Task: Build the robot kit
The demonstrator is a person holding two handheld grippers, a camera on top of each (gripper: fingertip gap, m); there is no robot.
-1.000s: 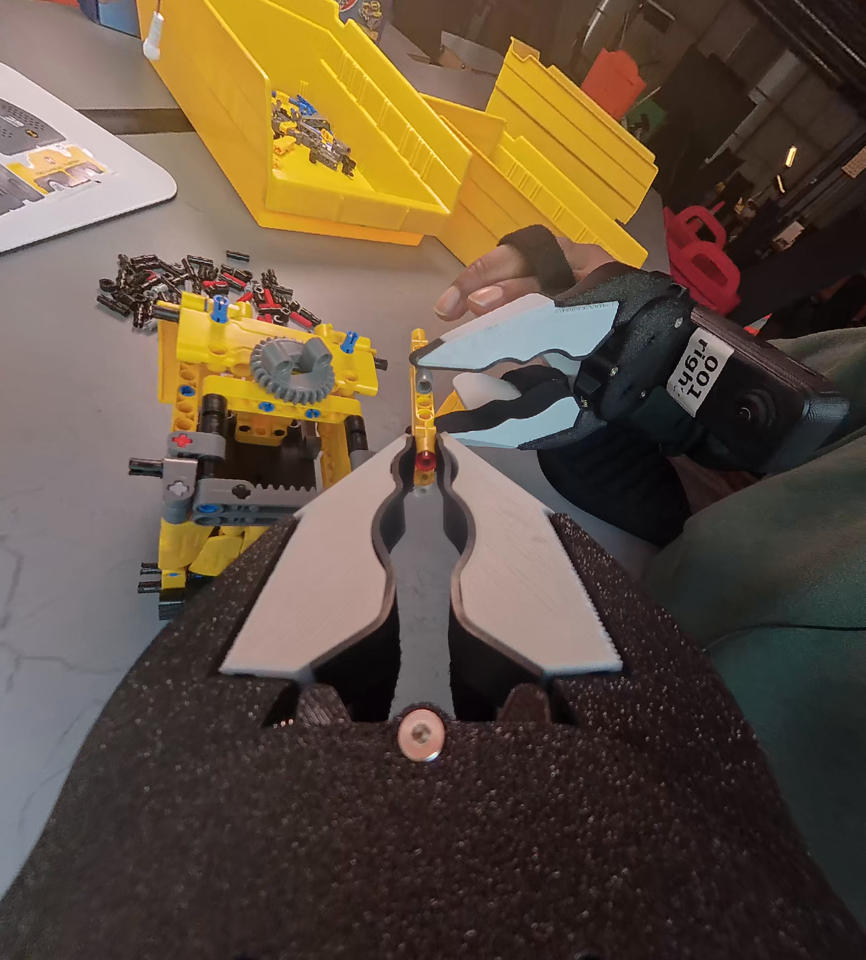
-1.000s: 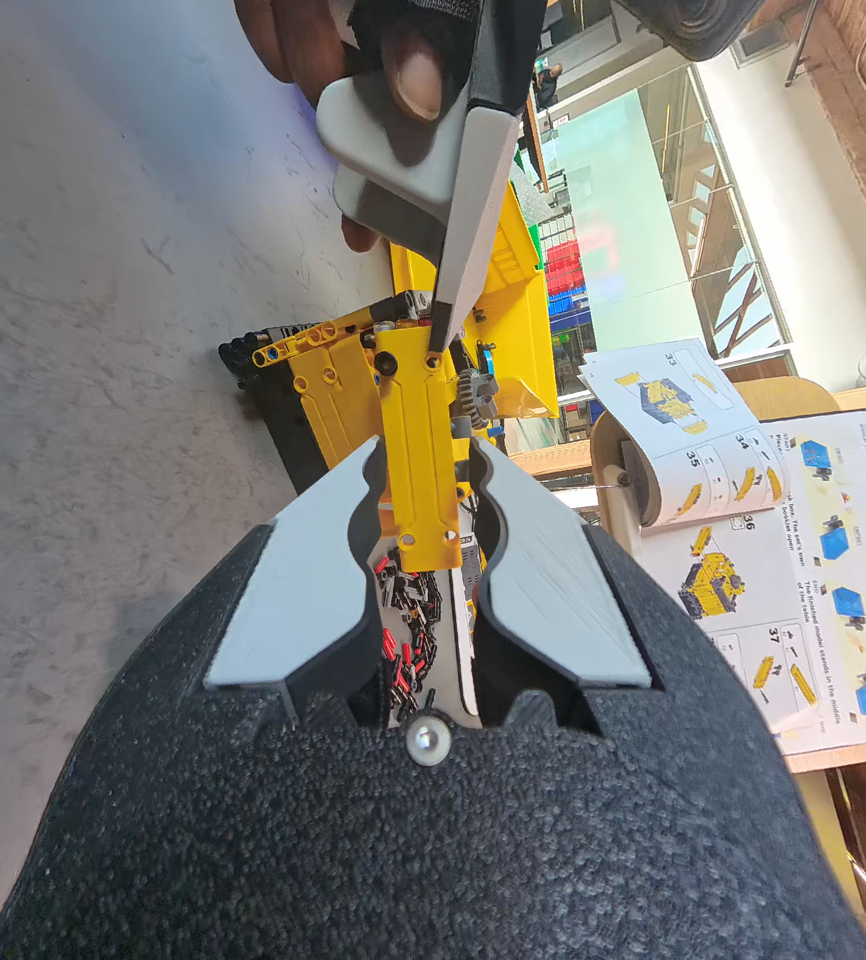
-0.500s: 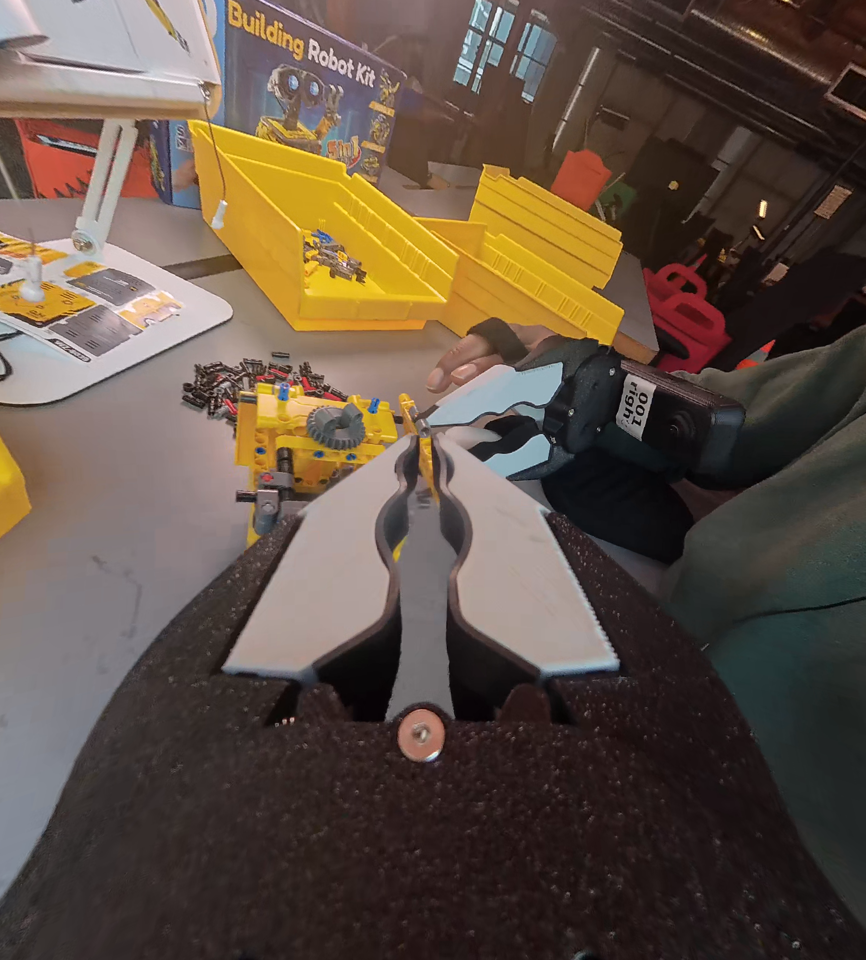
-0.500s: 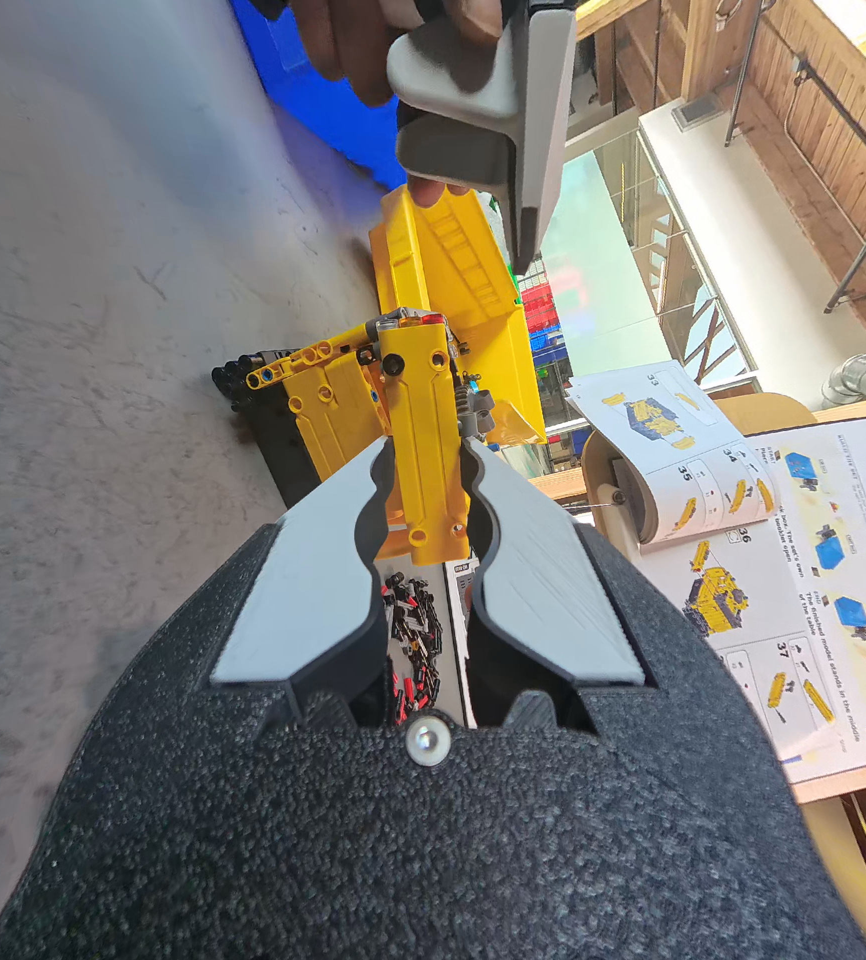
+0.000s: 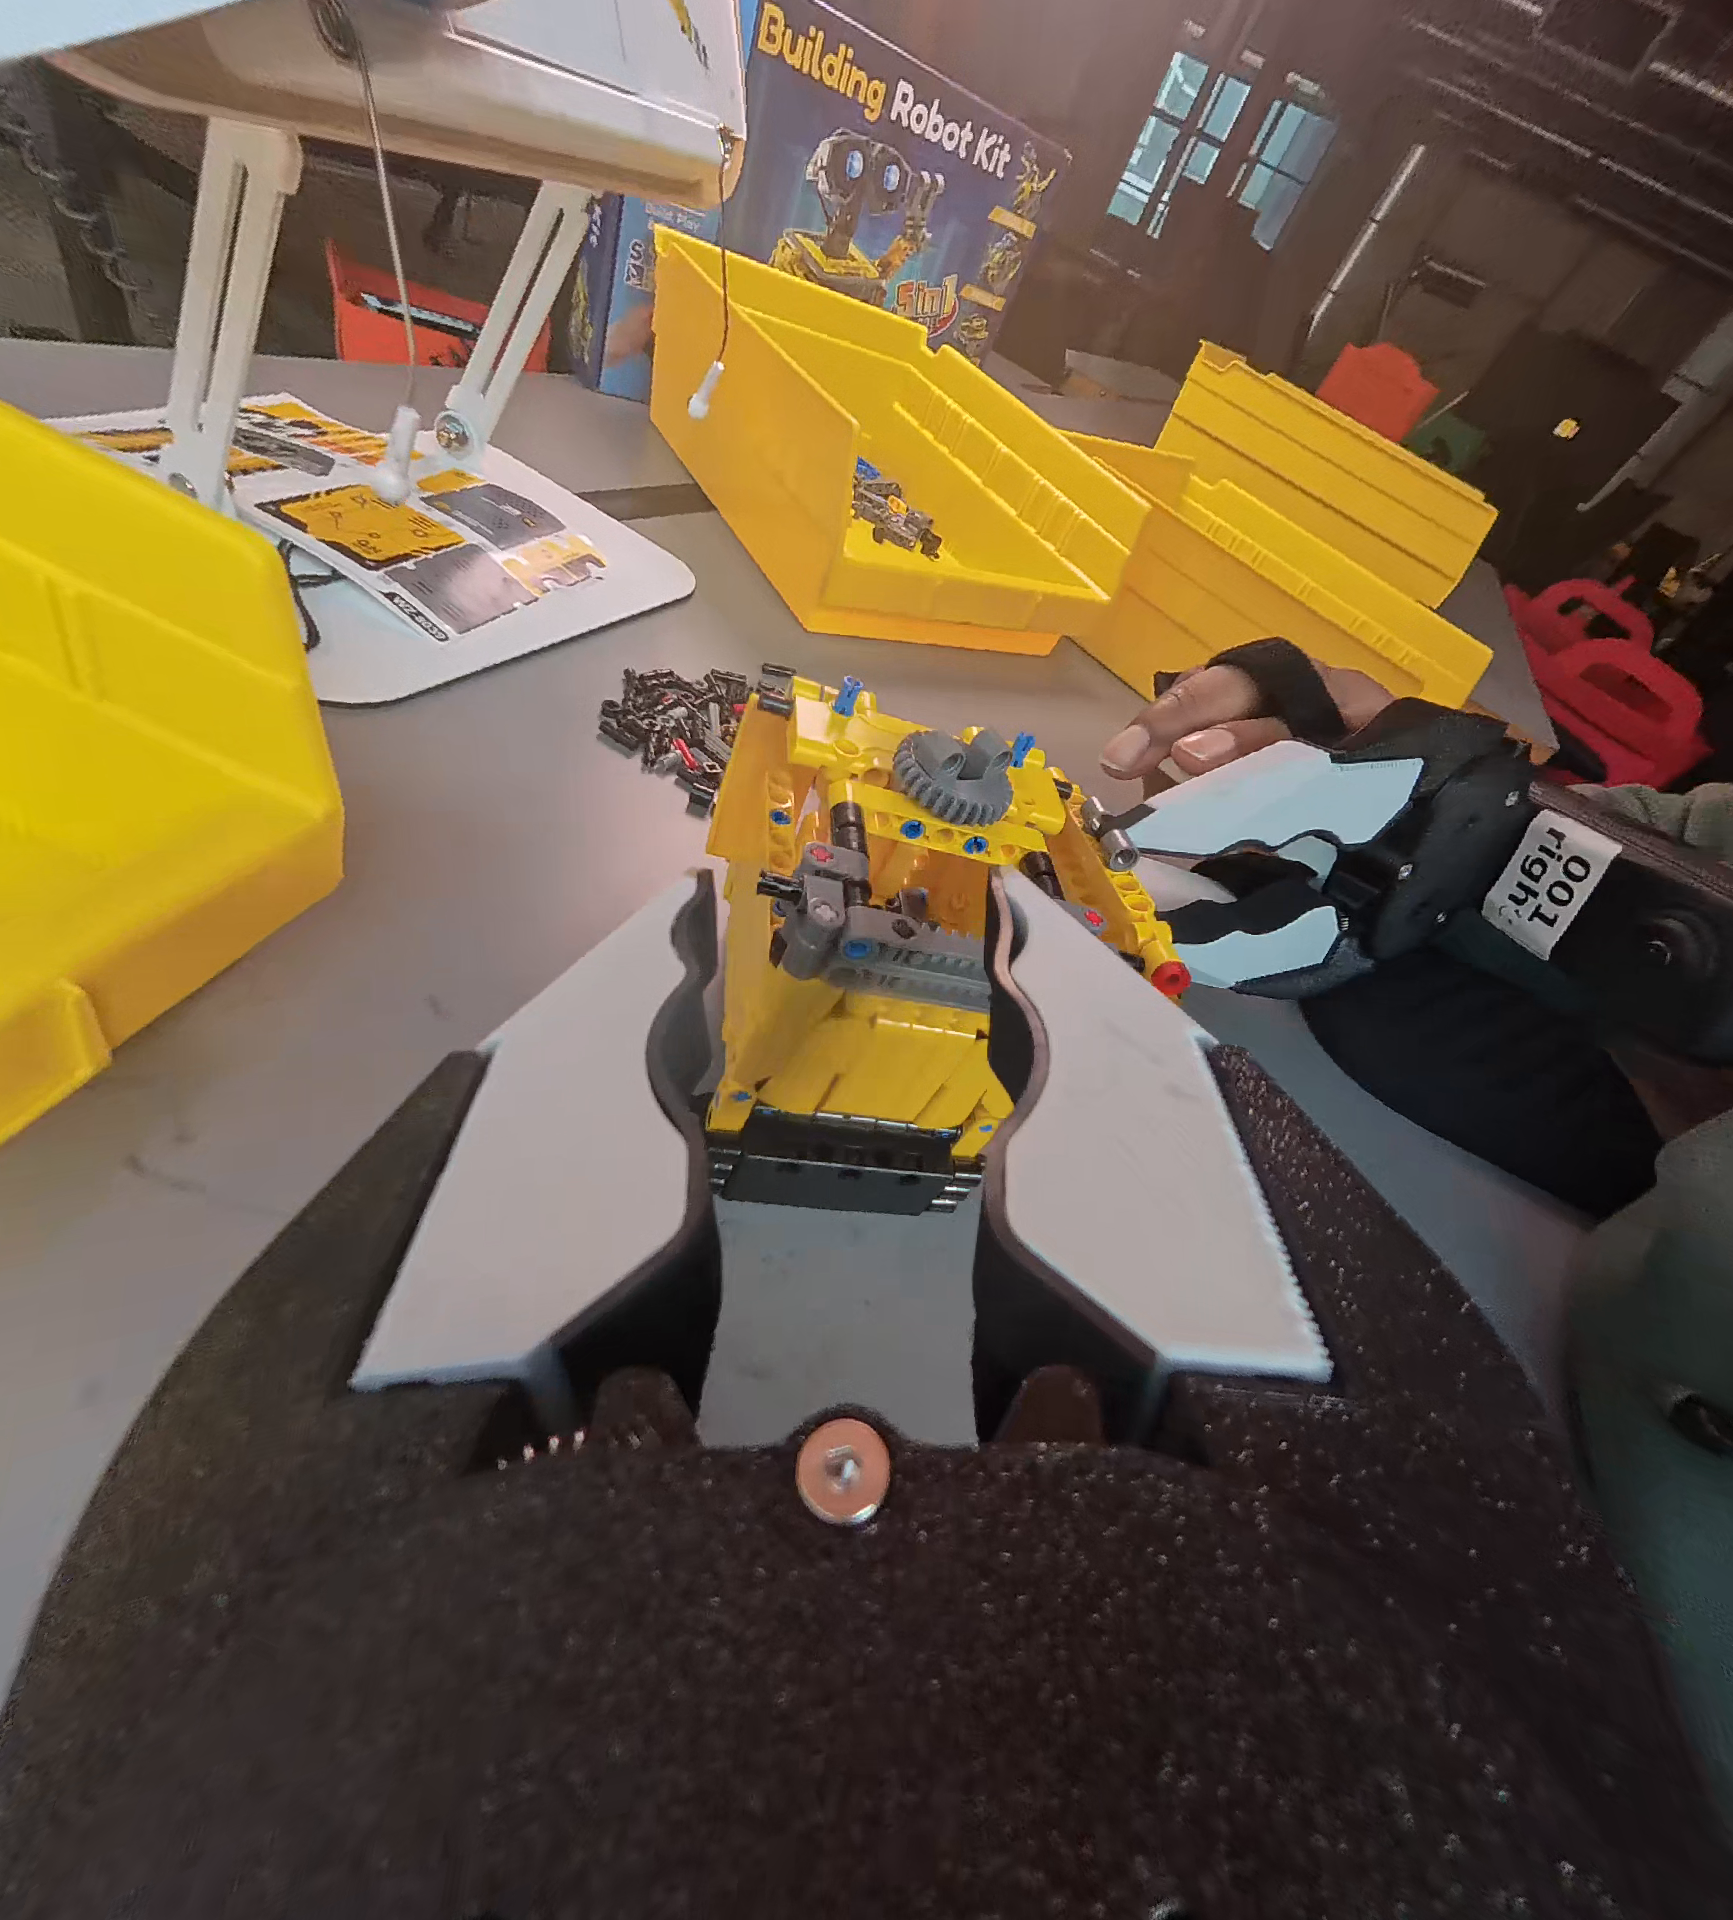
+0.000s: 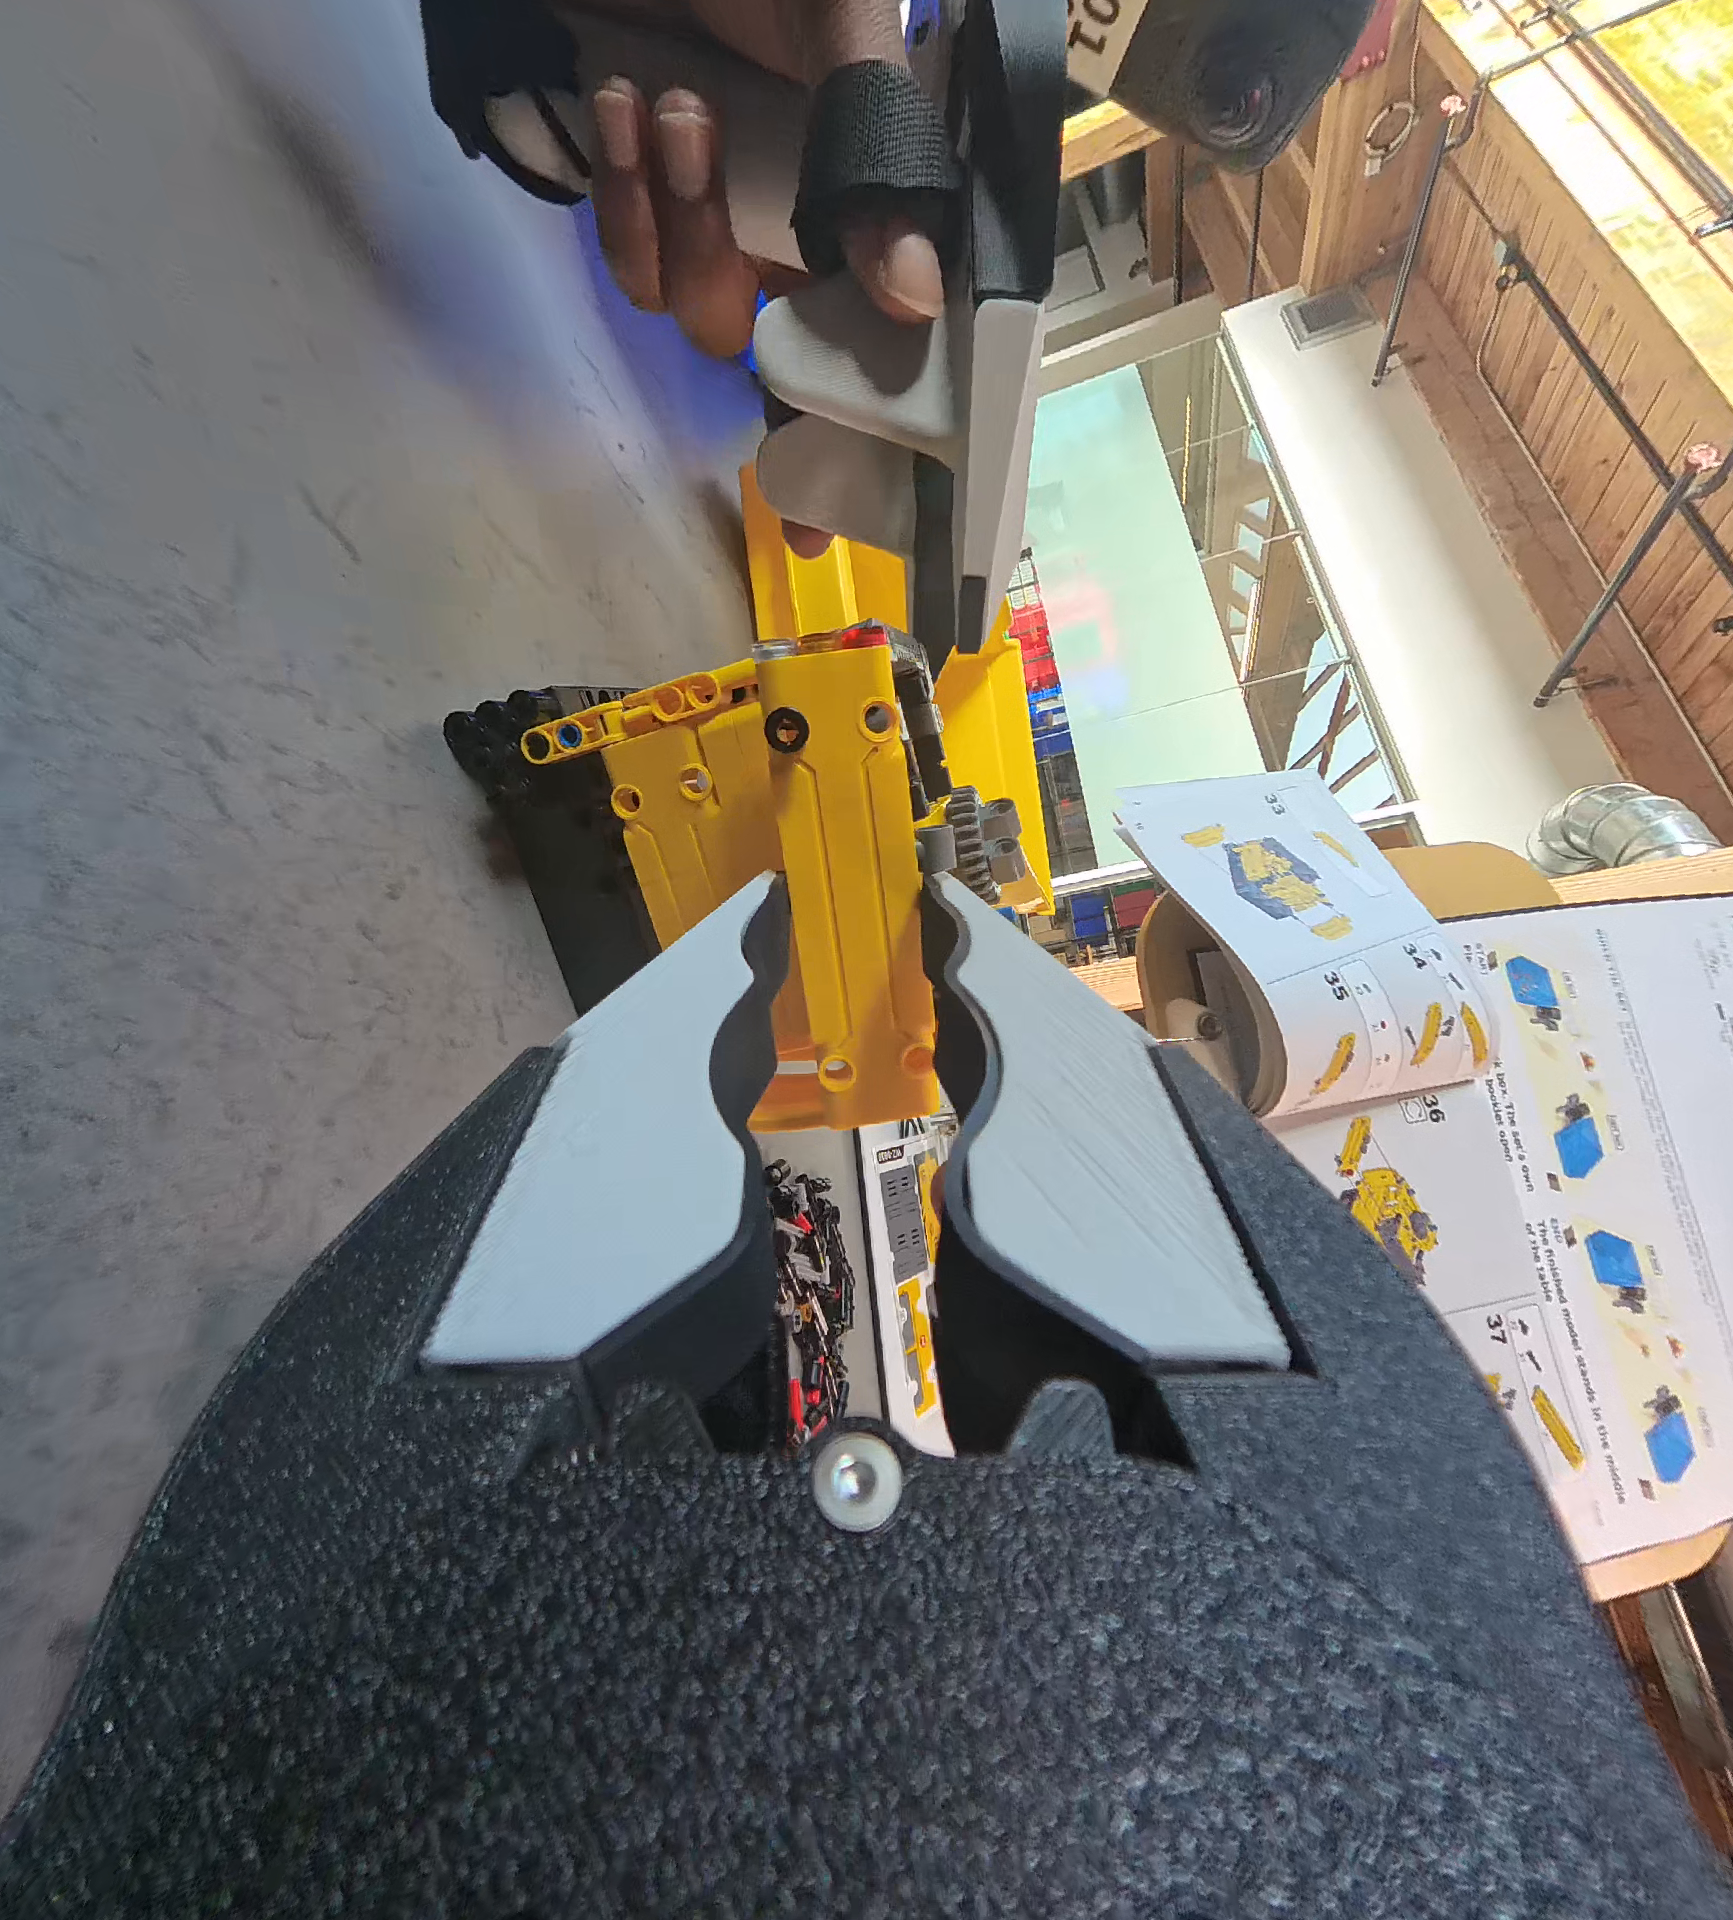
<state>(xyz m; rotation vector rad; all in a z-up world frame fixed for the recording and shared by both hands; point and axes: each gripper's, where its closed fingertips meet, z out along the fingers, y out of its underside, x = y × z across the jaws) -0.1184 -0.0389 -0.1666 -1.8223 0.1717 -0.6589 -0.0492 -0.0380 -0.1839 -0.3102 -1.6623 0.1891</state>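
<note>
Where a second ago it was clenched on the thin edge of the yellow panel (image 6: pixel 846 914), the left tool (image 5: pixel 851 883) now stands released, its jaws wide apart. It has drawn back toward the person's edge of the counter (image 5: pixel 488 831). From its own camera the yellow model (image 5: pixel 862 997) shows between its fingers, which seem to touch nothing. The right tool (image 6: pixel 851 883) keeps its grasp: both fingers press the panel's long sides, so the panel is now held by that tool alone. The panel lies flat against the model's side, and whether it is pinned there I cannot tell. The model sits near the middle of the counter, where it was before. Just behind it lies a heap of loose black and red pins (image 5: pixel 670 712). Yellow bins (image 5: pixel 903 499) stand toward the far edge, and an open instruction booklet (image 6: pixel 1361 997) is propped on a stand beside them.
</note>
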